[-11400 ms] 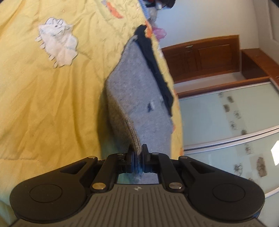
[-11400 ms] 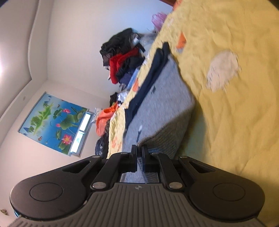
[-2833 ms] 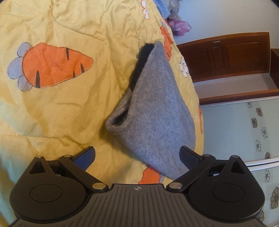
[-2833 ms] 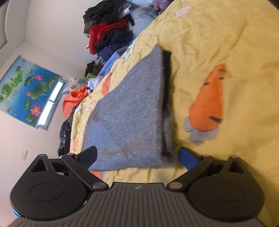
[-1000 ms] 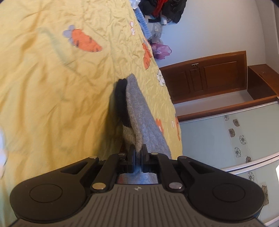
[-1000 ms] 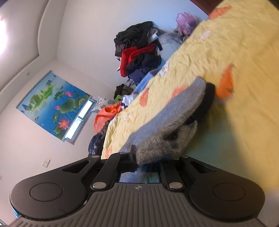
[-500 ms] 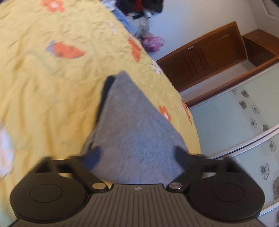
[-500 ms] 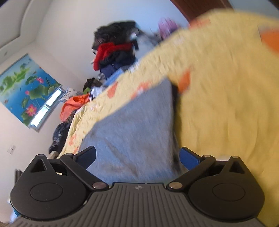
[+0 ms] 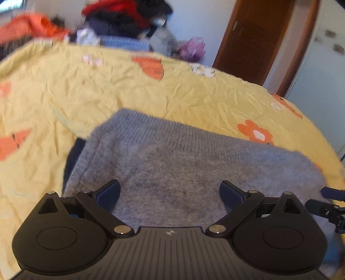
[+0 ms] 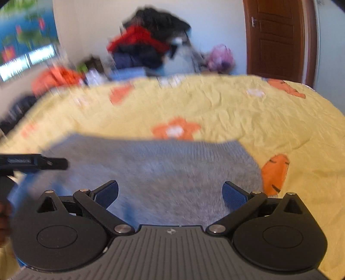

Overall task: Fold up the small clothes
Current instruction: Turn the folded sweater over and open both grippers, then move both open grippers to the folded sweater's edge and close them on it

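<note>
A folded grey knitted garment [image 9: 183, 163] lies flat on the yellow bedspread [image 9: 151, 92], with a dark layer [image 9: 72, 159] showing at its left edge. My left gripper [image 9: 169, 192] is open and empty, just above the garment's near part. My right gripper [image 10: 170, 192] is open and empty over the same grey garment [image 10: 155, 170]. The left gripper's fingers [image 10: 45, 163] show at the left in the right wrist view. The right gripper's fingers [image 9: 323, 206] show at the right edge in the left wrist view.
A pile of red, black and orange clothes [image 9: 120, 19] sits at the far side of the bed, also in the right wrist view [image 10: 148, 47]. A brown wooden door [image 10: 278, 38] stands at the back right. The bedspread [image 10: 215, 107] has orange flower and carrot prints.
Both grippers opened and let go of the grey garment, which now lies flat. Both cameras have turned upright and pulled back; the views are blurred by motion.
</note>
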{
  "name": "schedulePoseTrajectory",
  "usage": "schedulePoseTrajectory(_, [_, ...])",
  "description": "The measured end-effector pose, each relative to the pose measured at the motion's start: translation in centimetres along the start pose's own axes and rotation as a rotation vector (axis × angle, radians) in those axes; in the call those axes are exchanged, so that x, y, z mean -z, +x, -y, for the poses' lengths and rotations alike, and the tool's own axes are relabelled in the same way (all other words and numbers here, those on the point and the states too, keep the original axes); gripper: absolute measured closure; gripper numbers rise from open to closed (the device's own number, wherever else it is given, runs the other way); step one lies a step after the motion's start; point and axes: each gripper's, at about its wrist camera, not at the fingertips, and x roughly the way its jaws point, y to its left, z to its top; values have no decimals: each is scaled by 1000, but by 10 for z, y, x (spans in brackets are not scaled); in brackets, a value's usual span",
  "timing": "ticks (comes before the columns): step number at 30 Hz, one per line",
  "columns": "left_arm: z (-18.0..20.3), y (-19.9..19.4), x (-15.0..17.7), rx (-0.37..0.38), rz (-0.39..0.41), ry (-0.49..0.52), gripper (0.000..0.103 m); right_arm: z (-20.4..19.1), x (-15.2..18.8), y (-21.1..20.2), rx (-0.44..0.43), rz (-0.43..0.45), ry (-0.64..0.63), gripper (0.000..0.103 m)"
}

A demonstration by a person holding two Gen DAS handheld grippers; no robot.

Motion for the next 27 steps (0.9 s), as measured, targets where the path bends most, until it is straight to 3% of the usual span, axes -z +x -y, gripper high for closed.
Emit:
schedulePoseTrajectory(3, [10,-7,18,-60,24,94,2,-11,29,1,50,24,-161,0])
schedulePoseTrajectory(7, [15,-19,23,-100,8,84,2,-14,29,-16,85,-5,-124,0])
schedulePoseTrajectory(10, [15,-36,29,-96,-10,53,2,-15,35,-46,37,41,-53,0])
schedulePoseTrajectory(12, [12,-47,36,-87,-24,26,2,-25,45,-60,47,54,-78,0])
schedulePoseTrajectory(16, [18,-65,62,-111,-60,99,1,-38,75,-54,64,-45,-145,0])
schedulePoseTrajectory(18, [21,-73,74,-143,-63,132,0,-28,86,-58,39,-8,-97,0])
schedulePoseTrajectory(27, [16,-102,97,-153,-71,72,0,-29,82,-72,39,-41,-96,0])
